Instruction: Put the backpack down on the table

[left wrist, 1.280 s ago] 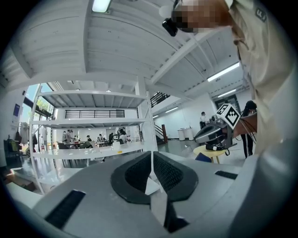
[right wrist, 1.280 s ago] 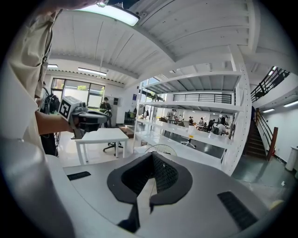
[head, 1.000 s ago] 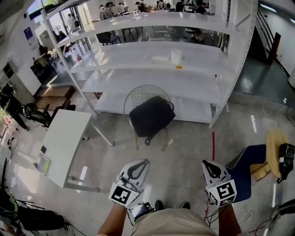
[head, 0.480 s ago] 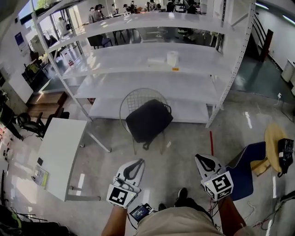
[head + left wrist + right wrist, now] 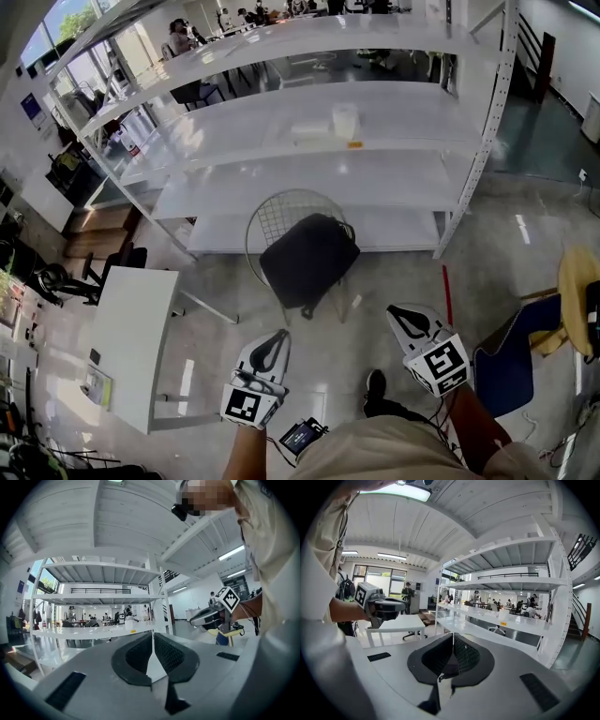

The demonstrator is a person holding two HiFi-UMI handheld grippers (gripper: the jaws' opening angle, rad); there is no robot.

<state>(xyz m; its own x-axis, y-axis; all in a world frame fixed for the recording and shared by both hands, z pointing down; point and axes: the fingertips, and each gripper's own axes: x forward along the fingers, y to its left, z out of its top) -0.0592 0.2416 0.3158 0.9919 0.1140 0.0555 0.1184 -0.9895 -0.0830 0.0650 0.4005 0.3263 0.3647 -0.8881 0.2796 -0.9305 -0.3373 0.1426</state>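
Head view, backpack (image 5: 307, 261) hiding wire chair (image 5: 281, 208) seat, shelf items (image 5: 345, 120) indistinct

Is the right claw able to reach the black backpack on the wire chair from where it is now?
Probably not yet. Nothing blocks the way, but open floor separates the right claw from the backpack, and its jaws are shut.
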